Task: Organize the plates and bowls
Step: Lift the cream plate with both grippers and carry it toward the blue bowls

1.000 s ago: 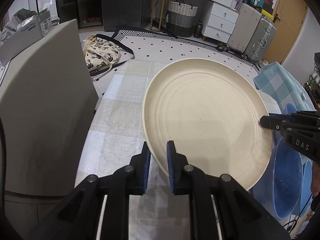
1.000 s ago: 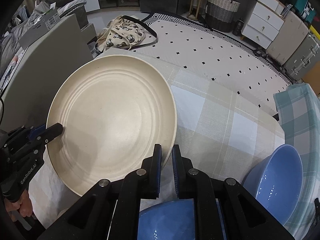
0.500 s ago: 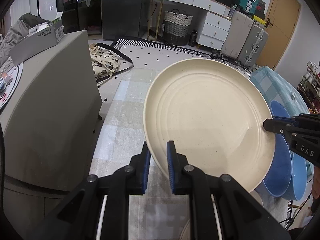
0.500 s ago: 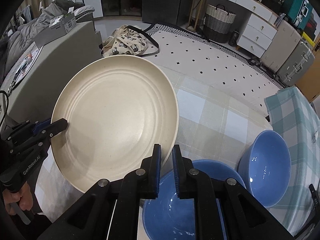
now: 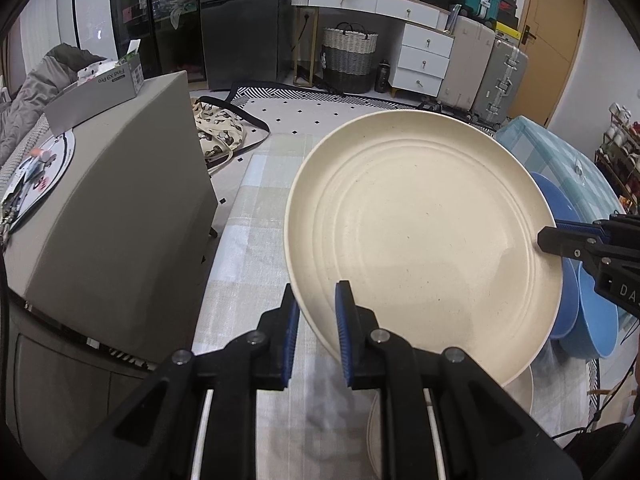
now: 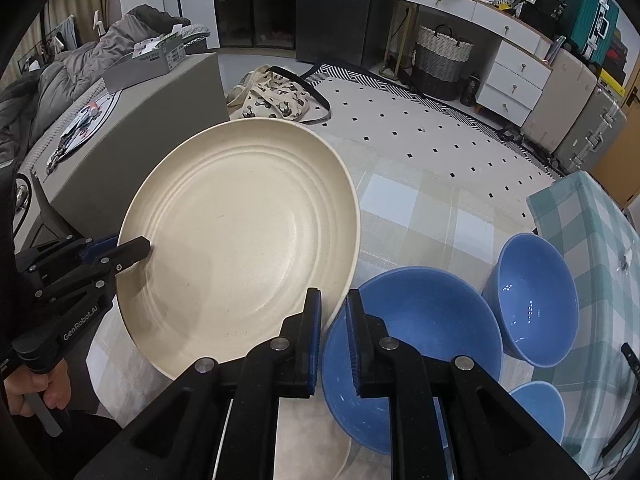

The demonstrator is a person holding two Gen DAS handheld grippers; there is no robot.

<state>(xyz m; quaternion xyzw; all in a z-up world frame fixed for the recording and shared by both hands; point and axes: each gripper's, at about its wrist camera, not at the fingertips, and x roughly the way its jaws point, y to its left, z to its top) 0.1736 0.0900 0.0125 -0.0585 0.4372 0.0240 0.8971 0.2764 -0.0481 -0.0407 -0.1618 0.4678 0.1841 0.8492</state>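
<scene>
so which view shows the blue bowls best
The right wrist view: the large blue bowl, a smaller one and a third all show their insides. In the left wrist view the cream plate hides most of the bowls.

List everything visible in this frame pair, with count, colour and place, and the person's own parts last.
plate: one, cream, held tilted above the table by both grippers
second plate: one, cream, on the table under the held one
bowls: three, blue, on the table at right
tablecloth: one, pale check, over the table
box: one, grey, on the grey unit at left
bag: one, patterned cream, on the floor
basket: one, grey and white, by the white drawers
left gripper: black, blue pads, shut on plate rim
right gripper: same, shut on opposite rim
hand: one, lower left
</scene>
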